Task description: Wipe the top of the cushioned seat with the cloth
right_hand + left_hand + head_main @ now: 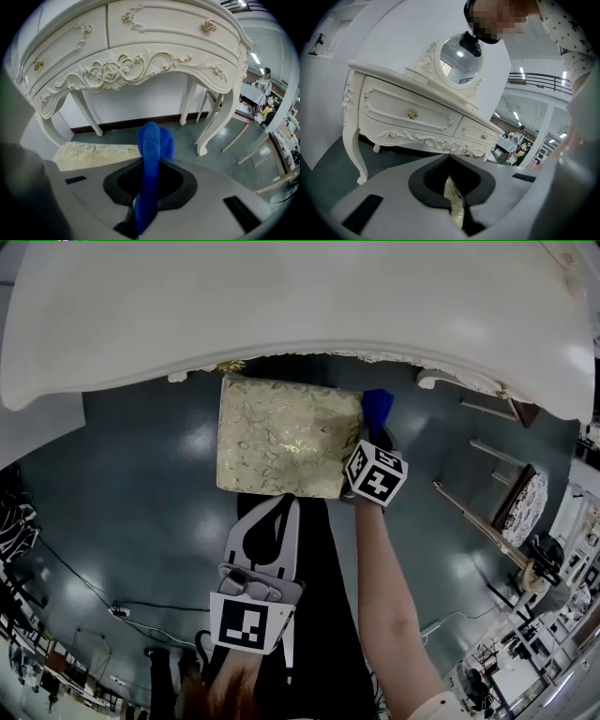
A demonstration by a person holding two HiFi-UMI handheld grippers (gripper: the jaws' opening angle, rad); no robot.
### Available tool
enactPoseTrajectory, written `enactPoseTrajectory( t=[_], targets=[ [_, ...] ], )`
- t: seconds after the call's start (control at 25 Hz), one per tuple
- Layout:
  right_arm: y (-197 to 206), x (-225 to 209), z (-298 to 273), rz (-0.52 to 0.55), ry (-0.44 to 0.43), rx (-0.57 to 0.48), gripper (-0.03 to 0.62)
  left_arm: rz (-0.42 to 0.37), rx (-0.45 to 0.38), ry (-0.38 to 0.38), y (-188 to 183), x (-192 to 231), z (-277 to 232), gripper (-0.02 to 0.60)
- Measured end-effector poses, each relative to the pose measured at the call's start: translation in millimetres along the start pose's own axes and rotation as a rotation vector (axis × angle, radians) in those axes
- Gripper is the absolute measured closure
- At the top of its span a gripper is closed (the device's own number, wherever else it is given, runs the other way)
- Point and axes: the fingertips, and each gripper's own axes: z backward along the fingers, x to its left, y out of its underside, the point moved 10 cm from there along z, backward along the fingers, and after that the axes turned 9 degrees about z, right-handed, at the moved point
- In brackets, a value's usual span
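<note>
You have the blue cloth (154, 140) pinched in the fingers of your right gripper (151, 165). A folded lobe of it stands up past the tips and the rest hangs down between them. The square cushioned seat in cream fabric with a gold leaf pattern (281, 437) stands on the dark glossy floor (141, 484), just in front of the white carved dressing table (281, 306).

In the head view the cloth sits at the seat's far right corner, just off the edge rather than over the top. The right gripper view agrees, with the seat lying to the left of the cloth. By the look of it, you are at the start of a stroke and not in the middle of one.

Your next move should be to carry the cloth left over the edge and lower it until the loose lobe lies flat on the fabric. Then draw it across towards the left side.

The fingers of your left gripper (284, 505) are drawn nearly together, leaving only a thin slit. They pinch nothing, and their tips point at the seat's near edge.

No container takes part here. The table's drawers are closed, so their contents cannot be seen.
</note>
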Motion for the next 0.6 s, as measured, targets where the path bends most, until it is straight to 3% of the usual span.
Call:
enactPoseTrajectory(
  t=[0.6],
  targets=[
    [-7.0, 25.5, 0.0, -0.001, -0.013, -0.023, 0.533, 0.010, -0.019, -0.022, -4.7, 10.6, 8.8, 0.583]
  ],
)
